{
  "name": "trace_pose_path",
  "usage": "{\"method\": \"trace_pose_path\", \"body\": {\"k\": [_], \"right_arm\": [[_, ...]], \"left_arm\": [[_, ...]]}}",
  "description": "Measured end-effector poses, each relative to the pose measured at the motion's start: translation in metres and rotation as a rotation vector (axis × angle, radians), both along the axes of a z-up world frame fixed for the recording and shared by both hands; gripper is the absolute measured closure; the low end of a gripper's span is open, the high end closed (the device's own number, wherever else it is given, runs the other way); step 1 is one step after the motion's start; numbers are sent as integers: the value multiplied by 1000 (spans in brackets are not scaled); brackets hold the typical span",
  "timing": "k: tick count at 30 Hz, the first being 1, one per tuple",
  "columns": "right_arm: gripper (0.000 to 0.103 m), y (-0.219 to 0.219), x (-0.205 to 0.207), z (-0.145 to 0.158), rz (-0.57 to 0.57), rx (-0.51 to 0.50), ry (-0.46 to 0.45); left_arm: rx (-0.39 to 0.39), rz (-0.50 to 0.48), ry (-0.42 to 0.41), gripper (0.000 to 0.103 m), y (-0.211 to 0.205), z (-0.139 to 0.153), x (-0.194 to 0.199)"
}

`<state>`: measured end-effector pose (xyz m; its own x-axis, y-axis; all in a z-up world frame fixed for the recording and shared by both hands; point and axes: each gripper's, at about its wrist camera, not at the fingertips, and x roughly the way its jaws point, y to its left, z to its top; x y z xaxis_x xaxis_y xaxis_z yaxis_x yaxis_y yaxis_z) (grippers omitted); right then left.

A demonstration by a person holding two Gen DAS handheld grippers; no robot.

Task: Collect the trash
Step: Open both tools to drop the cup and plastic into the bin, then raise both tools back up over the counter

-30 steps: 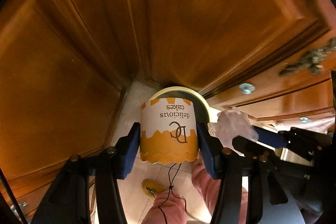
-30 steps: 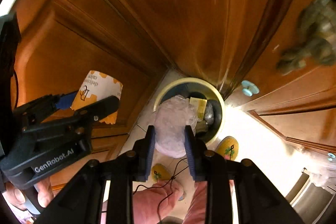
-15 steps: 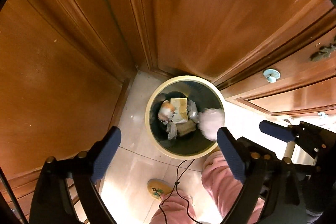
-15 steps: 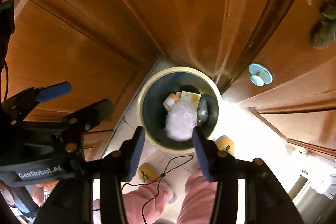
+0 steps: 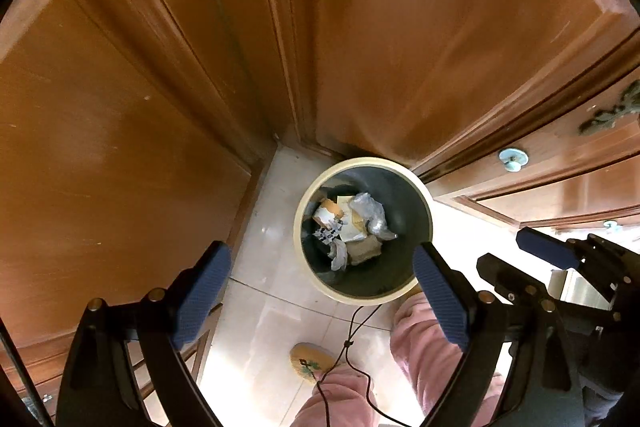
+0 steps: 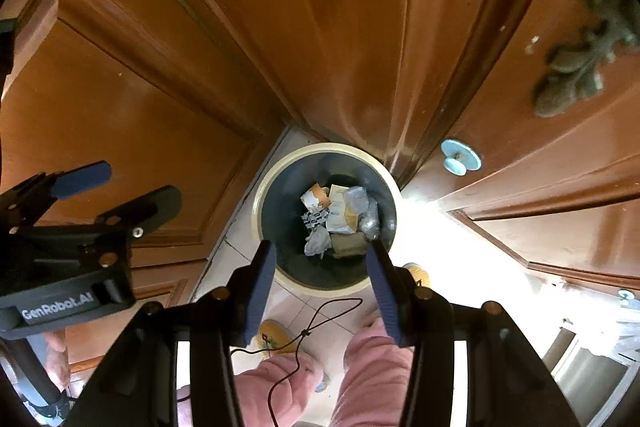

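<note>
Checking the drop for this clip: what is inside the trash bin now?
The trash bin holds a heap of crumpled paper and plastic wrappers, including an orange-and-white cup. Whatever lies under the heap is hidden.

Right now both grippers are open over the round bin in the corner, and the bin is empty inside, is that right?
Not quite. The left gripper and the right gripper are open above the round bin in the corner, but the bin is not empty: both wrist views show crumpled paper and wrappers lying at its bottom.
</note>
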<state>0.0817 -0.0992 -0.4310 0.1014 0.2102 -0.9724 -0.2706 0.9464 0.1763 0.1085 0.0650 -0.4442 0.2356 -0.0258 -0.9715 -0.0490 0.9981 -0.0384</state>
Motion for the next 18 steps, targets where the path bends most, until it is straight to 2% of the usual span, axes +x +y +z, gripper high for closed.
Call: {"method": "trace_pose_path", "body": {"k": [9, 15, 18], "right_arm": [[55, -3, -2, 44, 6, 2, -31], [55, -6, -8, 89, 21, 7, -62], [55, -7, -12, 114, 32, 7, -79]], "left_arm": [[6, -8, -35, 12, 3, 52, -9], [12, -32, -68, 12, -2, 104, -19], [15, -42, -97, 11, -4, 138, -25]]}}
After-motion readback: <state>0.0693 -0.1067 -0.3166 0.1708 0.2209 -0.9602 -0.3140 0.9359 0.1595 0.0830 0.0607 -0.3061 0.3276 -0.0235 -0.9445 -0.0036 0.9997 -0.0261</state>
